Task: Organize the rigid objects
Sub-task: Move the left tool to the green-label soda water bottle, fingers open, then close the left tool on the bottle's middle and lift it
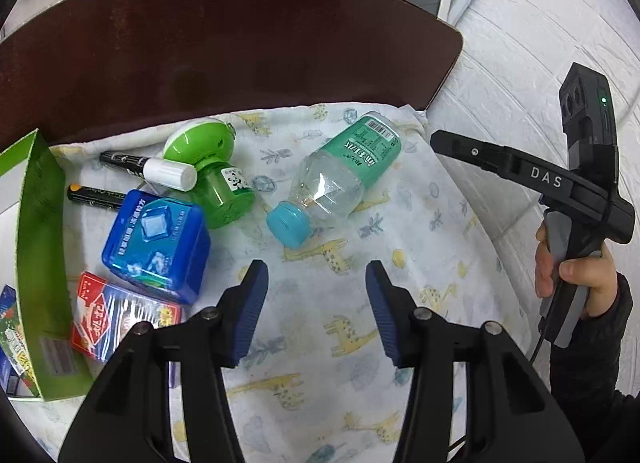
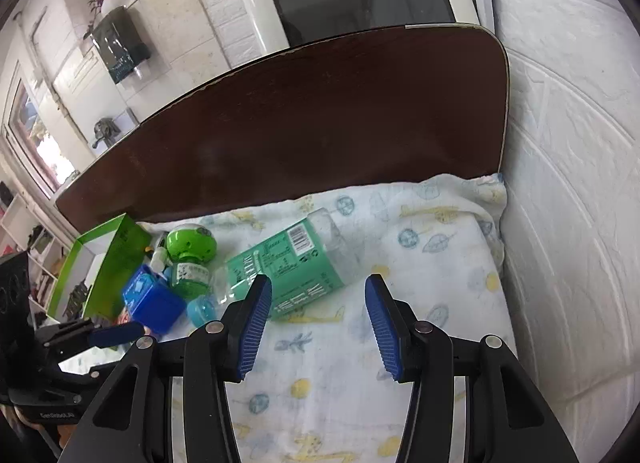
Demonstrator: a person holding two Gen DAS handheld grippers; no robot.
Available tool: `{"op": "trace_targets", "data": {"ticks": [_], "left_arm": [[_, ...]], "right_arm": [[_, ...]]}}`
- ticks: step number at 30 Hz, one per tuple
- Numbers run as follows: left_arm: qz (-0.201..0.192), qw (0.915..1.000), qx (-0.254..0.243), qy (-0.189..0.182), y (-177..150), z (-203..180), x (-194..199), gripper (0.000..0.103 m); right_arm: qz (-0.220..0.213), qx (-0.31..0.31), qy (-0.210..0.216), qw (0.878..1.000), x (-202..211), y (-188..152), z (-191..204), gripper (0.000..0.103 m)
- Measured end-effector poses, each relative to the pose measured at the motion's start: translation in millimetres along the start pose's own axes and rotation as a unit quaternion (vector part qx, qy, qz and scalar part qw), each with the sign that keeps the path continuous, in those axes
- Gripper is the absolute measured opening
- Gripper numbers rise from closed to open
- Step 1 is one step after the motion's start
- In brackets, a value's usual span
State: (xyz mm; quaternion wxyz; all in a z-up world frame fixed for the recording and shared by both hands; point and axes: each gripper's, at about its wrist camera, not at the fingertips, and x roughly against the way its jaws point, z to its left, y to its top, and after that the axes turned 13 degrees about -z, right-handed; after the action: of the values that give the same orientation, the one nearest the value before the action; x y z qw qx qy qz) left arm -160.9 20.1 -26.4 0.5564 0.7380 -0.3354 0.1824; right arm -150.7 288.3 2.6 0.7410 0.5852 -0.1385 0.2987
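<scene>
We find the bottle (image 2: 288,263) lying flat on the cloth (image 2: 400,343), cap toward the box (image 1: 36,223). Both grippers' jaws stand open, empty; the right gripper (image 2: 316,327) is nearer, just behind it.

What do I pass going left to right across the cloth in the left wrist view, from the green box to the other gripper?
green box → blue container → green plug-in bottle → clear water bottle → right gripper, held off the cloth's right edge.
</scene>
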Motion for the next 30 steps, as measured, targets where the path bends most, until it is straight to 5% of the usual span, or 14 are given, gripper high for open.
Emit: {"op": "trace_targets", "data": {"ticks": [13,22,30], "left_arm": [[0.013,0.9988,0.045,0.015,13,3,-25,0.040],[0.021,0.9972,0.070,0.016,16,11,-39,0.040],[0.003,0.9983,0.051,0.027,21,11,-25,0.047]], "right_arm": [[0.040,-0.013,0.046,0.998,-60,14,-23,0.051],[0.051,-0.040,0.081,0.995,-73,7,-24,0.051],[0.044,-0.032,0.071,0.996,-52,-3,-10,0.051]]}}
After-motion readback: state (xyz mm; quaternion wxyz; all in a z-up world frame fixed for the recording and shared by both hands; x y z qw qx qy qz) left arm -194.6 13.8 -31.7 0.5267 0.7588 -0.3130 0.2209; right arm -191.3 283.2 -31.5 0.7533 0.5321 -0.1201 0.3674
